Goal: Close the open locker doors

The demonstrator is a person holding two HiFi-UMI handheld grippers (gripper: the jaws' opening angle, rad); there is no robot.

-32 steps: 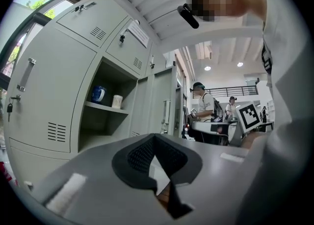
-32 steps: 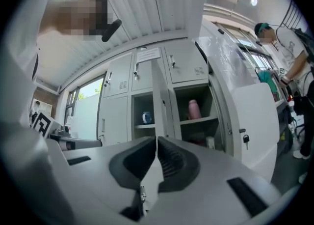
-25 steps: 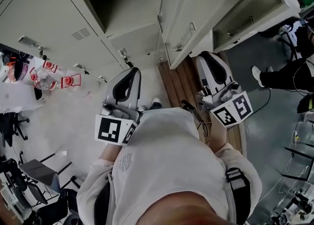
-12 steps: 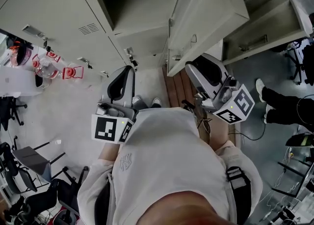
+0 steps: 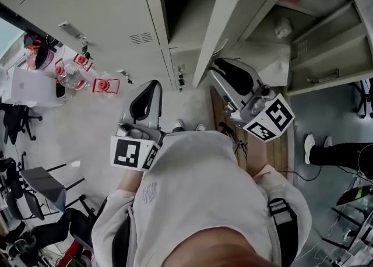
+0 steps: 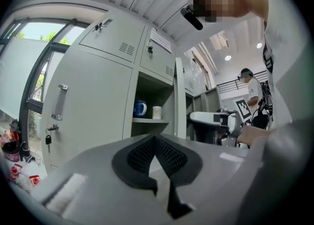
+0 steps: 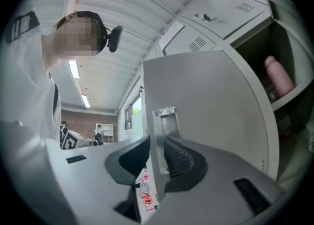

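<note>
Straddling the free edge of the open locker door (image 5: 250, 9), the right hand-held gripper (image 5: 224, 73) has one jaw on each face of the panel. In the right gripper view, the right hand-held gripper (image 7: 157, 145) is clamped on the locker door (image 7: 211, 101). The door's edge runs up between the ribbed pads, and a metal latch plate (image 7: 166, 121) sits just above the tips. Past the door, on this gripper's right, an open compartment holds a pink bottle (image 7: 277, 76) standing on a shelf.

The left hand-held gripper (image 5: 149, 94) is held lower and well apart from the door, pointing toward the foot of the lockers. In its own view, the left hand-held gripper (image 6: 156, 145) has its dark pads pressed together with nothing between them. Straight ahead of it, above the tips, is another open compartment with a blue mug (image 6: 140, 107) and a white cup (image 6: 156, 112) side by side on a shelf. To its left is a closed door (image 6: 93, 96) with an upright handle (image 6: 60, 102) and a key (image 6: 47, 140) hanging below it.

Farther to the right of the right hand-held gripper, a second open door (image 5: 332, 50) with a bar handle also stands out from the lockers.
</note>
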